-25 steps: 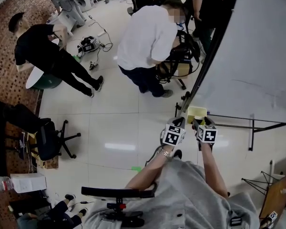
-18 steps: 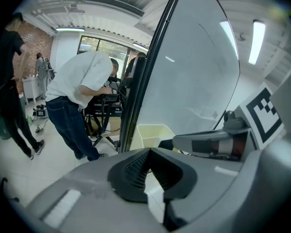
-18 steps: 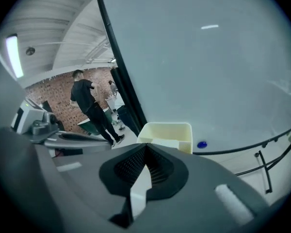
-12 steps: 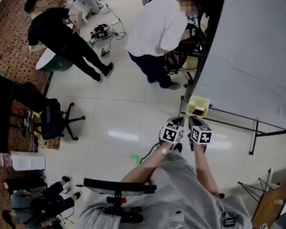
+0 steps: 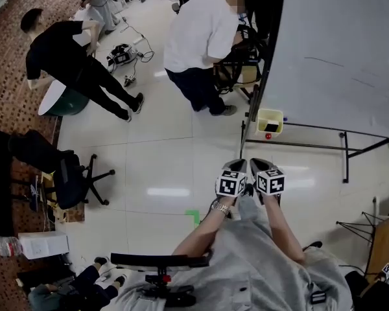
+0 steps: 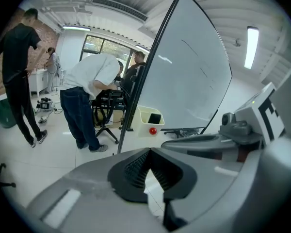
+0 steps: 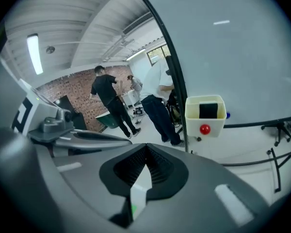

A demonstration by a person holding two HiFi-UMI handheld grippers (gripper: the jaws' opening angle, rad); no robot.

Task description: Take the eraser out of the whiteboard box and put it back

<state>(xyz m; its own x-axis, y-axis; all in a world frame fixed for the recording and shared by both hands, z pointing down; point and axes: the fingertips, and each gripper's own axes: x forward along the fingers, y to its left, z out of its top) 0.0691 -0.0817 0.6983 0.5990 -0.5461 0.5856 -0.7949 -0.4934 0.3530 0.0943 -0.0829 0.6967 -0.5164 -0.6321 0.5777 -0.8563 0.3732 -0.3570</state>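
Note:
The pale yellow whiteboard box (image 5: 270, 117) hangs at the whiteboard's lower left corner, with a red knob (image 5: 268, 135) on its front. The black eraser (image 7: 208, 109) stands inside it, also visible as the eraser (image 6: 155, 118) in the left gripper view. My left gripper (image 5: 238, 164) and right gripper (image 5: 257, 163) are side by side, well short of the box and pointing towards it. In its own view the left gripper (image 6: 148, 152) is shut and holds nothing. The right gripper (image 7: 146, 150) is likewise shut and holds nothing.
The big whiteboard (image 5: 337, 44) stands on a black frame with floor legs (image 5: 344, 157). A person in a white shirt (image 5: 198, 37) bends over a chair just left of the board. Another person in black (image 5: 65, 50) stands far left. An office chair (image 5: 71, 177) sits at left.
Both grippers have drawn back from the box, which was right at their tips a second ago. The eraser stays in the box.

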